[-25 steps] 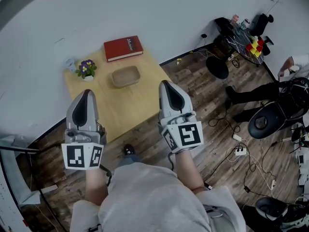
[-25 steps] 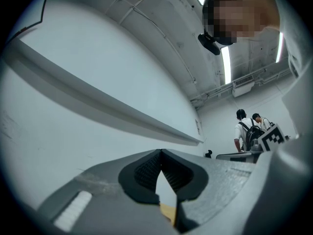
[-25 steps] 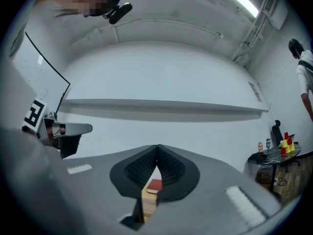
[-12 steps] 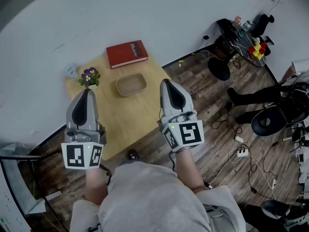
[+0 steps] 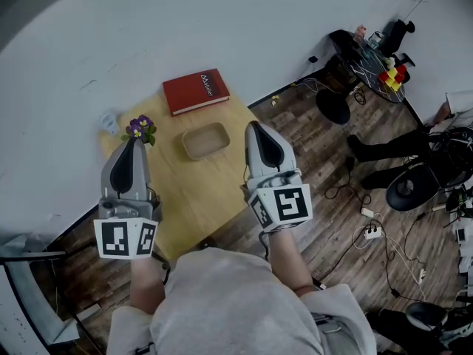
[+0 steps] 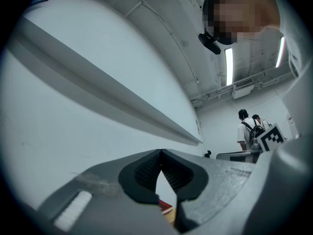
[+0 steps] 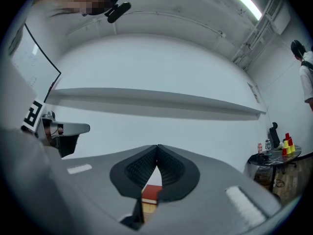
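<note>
Flower pot (image 5: 138, 129): purple blooms, by the table's left edge toward its far left corner. In the head view it is the thing nearest the left gripper's tip.
Tray (image 5: 205, 140): shallow, tan and empty, on the table's far half between the two gripper tips. It is the thing closest to the right gripper.
Left gripper (image 5: 133, 140): jaws pressed together with nothing between them. It is carried in the air above the table's left edge and touches nothing.
Right gripper (image 5: 255, 127): jaws likewise closed and empty, raised over the table's right edge.
Red book (image 5: 196, 92): lies flat at the far edge toward the right corner, apart from the tray.
Table (image 5: 185, 191): pale wood, its far edge against the white wall (image 5: 222, 21).
Pale small object (image 5: 109, 120): at the far left corner, just beside the flower pot.
Step in hand: judged an approach — both grippers are aloft and nothing is taken up.
Next move calls for: any grasp would need the jaws parted first, then a descent to table level.
Hidden or unclear: the left gripper covers the pot under the blooms, and the pale object is too small to identify. Both gripper views face mostly wall and ceiling — only a sliver of book and table shows below the closed jaws.
Surroundings: wood floor (image 5: 318, 161) with cables, and a cluttered desk (image 5: 369, 58) well apart to the right.
</note>
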Tool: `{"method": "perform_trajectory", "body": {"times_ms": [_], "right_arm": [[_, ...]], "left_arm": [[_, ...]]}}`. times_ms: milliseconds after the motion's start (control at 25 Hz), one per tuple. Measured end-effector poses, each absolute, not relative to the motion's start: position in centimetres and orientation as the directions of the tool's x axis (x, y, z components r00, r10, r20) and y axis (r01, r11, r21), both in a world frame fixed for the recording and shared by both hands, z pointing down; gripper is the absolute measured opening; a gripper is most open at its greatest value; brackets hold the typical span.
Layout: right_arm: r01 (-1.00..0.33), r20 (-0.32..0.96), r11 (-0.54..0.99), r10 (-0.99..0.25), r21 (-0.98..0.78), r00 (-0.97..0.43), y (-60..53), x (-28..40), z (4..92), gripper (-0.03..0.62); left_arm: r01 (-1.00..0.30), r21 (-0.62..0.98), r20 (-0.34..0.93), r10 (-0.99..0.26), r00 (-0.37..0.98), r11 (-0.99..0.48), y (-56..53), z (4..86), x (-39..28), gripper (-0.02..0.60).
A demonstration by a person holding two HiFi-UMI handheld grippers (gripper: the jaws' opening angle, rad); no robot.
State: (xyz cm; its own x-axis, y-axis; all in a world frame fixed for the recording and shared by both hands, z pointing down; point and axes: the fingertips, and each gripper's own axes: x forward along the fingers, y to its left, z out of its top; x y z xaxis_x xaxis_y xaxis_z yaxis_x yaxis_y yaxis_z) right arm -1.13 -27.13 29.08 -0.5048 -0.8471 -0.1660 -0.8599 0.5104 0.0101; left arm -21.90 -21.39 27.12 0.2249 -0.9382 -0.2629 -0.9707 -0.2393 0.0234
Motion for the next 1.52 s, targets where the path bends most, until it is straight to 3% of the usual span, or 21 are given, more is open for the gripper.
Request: {"method": "perform_trajectory", "body": {"times_ms": [1000, 1520], "right_arm": [[-0.879, -0.052, 0.478, -0.877, 0.001, -0.477, -29.5, -2.7, 32.3, 0.002], [-0.878, 0.169, 0.466, -0.861, -0.114, -0.479, -34.6, -3.9, 39.7, 0.002]], "left_arm": [[-0.957, 0.071, -0.226, -0.939, 0.259, -0.281, -24.2, 29.6, -23.6, 0.005], [-0.968, 0.105, -0.159, -0.965, 0.209, -0.227, -27.2, 32.4, -25.8, 0.005]]}}
